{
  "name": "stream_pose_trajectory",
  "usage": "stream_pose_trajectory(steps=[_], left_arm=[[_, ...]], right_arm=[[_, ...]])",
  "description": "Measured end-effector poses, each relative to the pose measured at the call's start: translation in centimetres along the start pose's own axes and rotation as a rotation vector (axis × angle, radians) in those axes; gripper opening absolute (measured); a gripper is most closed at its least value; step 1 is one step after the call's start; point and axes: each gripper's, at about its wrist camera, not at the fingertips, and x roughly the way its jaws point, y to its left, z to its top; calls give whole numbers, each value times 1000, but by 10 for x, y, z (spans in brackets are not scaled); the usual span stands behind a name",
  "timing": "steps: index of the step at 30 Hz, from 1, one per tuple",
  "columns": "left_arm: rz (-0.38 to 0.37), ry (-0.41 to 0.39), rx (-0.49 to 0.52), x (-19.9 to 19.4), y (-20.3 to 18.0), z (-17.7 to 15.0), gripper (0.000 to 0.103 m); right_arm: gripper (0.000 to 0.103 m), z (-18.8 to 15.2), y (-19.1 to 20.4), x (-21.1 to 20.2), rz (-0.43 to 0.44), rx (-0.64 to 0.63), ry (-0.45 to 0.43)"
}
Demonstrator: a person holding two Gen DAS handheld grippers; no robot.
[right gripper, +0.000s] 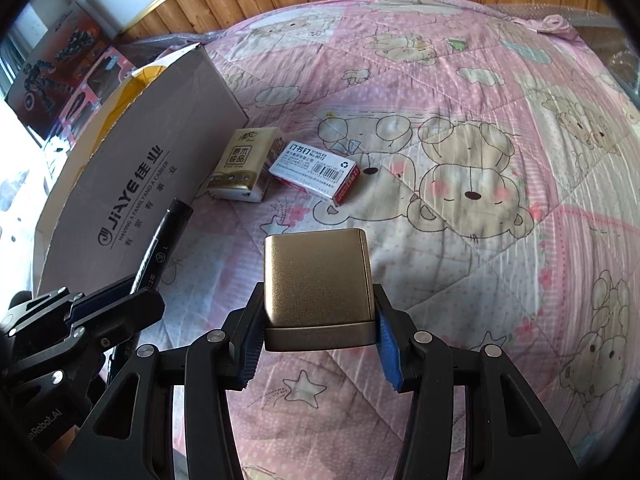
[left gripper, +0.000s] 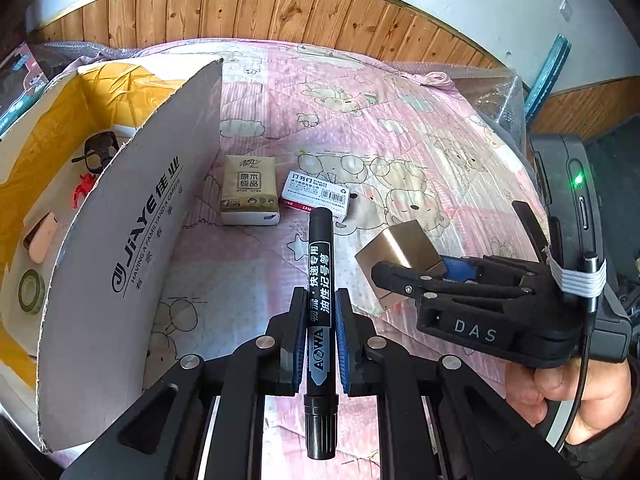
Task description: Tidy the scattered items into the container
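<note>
The left gripper (left gripper: 320, 316) is clamped on a black cylindrical permanent marker with white lettering (left gripper: 319, 280), its blue-padded jaws pressing the barrel at about mid-length, cap end pointing forward and the ribbed tail hanging back toward the camera. The marker is likely light and rigid, but its smooth round barrel could roll or pivot between flat pads, so a mid-barrel hold looks the sound choice.

The right gripper (right gripper: 318, 320) has its jaws closed against the two side walls of a gold-coloured square metal tin with rounded corners (right gripper: 318, 280), near the tin's lower rim. The tin looks stiff and probably light, though whether it holds anything cannot be told; its satin walls seem slippery, and the wide, low grip leaves most of the body cantilevered ahead.

Both items are held above the pink bear-printed quilt (right gripper: 500, 160), near its front edge. The open grey cardboard box with a yellow lining (left gripper: 132, 216) stands along the quilt's left edge, its tall flap between the marker and the interior, where dark sunglasses (left gripper: 100, 150), a roll of tape (left gripper: 31, 291) and other small things lie. A beige tissue pack (left gripper: 250, 190) and a white-and-red staples box (left gripper: 316, 194) rest on the quilt beside the box wall. A hand (left gripper: 560, 396) grips the right tool's handle, which sits level, angled leftward.
</note>
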Motion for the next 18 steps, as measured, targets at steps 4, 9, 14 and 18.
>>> stream_pose_trajectory(steps=[4,9,14,18], left_arm=[[-14,-9,-16,-9,5,-1,14],[-20,-15,-33,-17,11,-5,14],[-26,-21,-41,-24,14,-8,14],[-29,-32,-45,-31,16,-9,14]], right_arm=[[51,-9,8,-6,16,7,-6],[51,-19,16,-9,28,11,-4],[51,-26,24,-12,37,7,-6],[51,-30,32,-15,47,2,-6]])
